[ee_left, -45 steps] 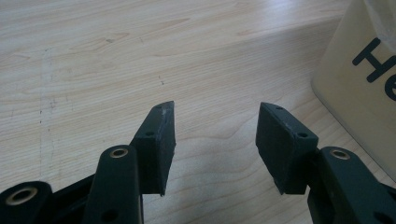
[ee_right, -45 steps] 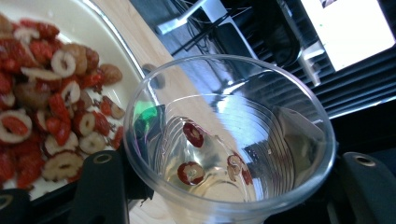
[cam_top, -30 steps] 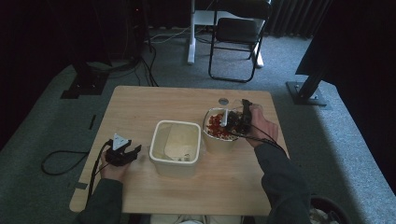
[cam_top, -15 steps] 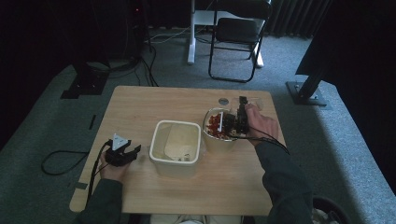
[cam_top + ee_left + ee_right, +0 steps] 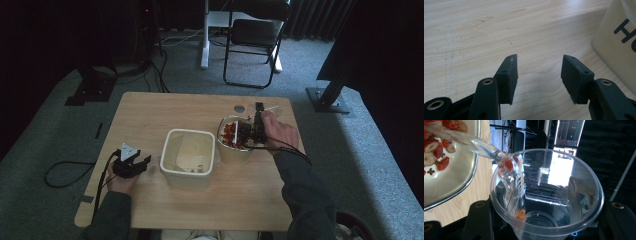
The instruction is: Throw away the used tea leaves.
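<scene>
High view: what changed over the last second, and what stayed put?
The right gripper shifted slightly left over the bowl, holding a clear cup tipped there. The left gripper, jaws open, the tub and the bowl stayed put.

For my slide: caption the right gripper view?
Right gripper holds a clear plastic cup beside a bowl of fruit.

I see a clear plastic cup [image 5: 547, 195] held tipped on its side between the right tool's [image 5: 257, 125] jaws, its mouth beside a bowl [image 5: 235, 150] of red fruit and banana slices; a red piece sits at the cup's rim, an orange bit near its bottom; a cream square tub [image 5: 189, 160] stands just left of the bowl on the desk [image 5: 150, 115], dark lettering on its side.
</scene>
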A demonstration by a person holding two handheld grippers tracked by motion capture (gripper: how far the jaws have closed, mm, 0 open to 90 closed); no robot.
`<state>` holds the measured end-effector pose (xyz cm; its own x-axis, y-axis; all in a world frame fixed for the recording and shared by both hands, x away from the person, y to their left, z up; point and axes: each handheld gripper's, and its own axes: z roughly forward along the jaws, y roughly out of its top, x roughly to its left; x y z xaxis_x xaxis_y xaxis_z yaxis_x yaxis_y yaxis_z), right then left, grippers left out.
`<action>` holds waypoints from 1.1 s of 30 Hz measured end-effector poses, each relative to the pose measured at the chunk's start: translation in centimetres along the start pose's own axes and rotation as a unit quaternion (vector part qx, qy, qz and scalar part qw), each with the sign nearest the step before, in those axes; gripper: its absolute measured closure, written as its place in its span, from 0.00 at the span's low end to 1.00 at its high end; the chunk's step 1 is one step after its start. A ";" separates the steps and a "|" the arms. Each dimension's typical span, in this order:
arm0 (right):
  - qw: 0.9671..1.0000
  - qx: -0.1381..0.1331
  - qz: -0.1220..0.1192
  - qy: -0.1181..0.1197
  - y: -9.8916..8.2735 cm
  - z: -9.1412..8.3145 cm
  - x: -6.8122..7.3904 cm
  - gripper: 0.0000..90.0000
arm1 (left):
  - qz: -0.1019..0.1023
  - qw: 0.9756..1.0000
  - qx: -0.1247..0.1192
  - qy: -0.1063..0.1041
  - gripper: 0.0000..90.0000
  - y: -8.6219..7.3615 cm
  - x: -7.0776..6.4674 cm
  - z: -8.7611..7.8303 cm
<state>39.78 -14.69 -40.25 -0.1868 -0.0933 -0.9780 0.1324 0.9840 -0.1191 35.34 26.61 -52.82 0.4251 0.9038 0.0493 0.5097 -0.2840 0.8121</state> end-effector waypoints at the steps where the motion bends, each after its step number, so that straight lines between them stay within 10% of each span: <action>1: 1.000 0.000 -0.002 -0.002 0.0 0.0 0.0 0.43 | 0.000 1.000 0.000 0.000 0.54 0.0 0.0 0.0; 33: 0.998 0.014 -0.062 -0.024 0.0 0.2 1.0 0.43 | 0.002 1.000 0.002 0.001 0.54 0.0 0.0 0.0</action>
<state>39.81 -14.86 -41.23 -0.1561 -0.2210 -0.9627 0.1384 0.9601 -0.2428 35.32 26.56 -52.79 0.4262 0.9031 0.0531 0.5108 -0.2886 0.8098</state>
